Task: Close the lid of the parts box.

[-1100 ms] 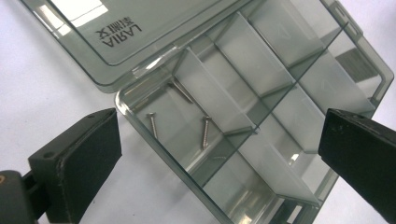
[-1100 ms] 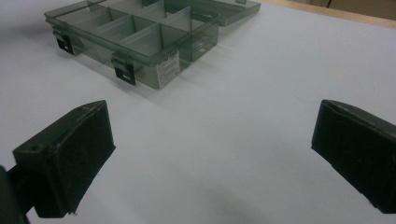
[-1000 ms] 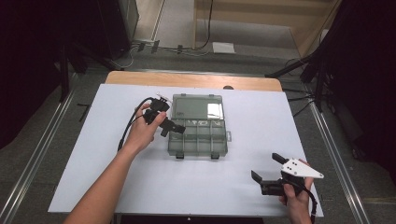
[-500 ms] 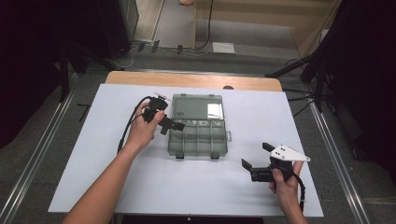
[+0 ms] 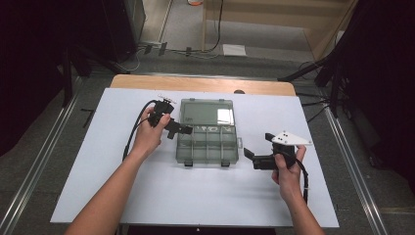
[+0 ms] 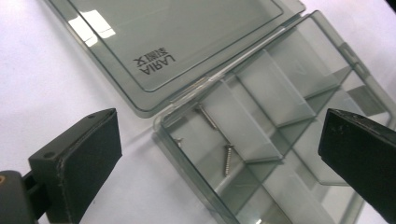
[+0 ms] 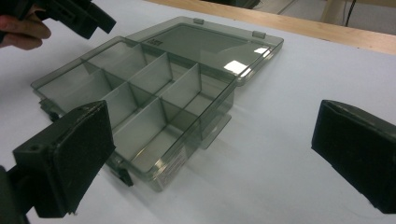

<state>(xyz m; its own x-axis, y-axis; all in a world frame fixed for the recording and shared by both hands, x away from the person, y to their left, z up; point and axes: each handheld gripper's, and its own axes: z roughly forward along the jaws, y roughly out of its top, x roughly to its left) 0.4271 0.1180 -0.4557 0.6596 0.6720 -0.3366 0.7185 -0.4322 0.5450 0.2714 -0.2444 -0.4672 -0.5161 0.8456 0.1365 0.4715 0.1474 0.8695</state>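
White counter (image 5: 195,196) runs under both grippers, with a wood edge strip (image 5: 205,84) at the far side past them. Cables (image 5: 205,49) and a white box (image 5: 234,49) on the floor (image 5: 274,39) beyond.

overhead forward-down, two close views, shared organizer box (image 5: 208,132)

The bench (image 5: 205,196) has a white top, with a strip of bare wood (image 5: 200,84) along its far edge. One thing lies directly on it: a smoky clear plastic compartment box (image 5: 207,145), near the middle of the bench and toward the wooden strip. Its lid (image 5: 206,111) is folded open and lies flat on the white top on the far side of the box, toward the wood.
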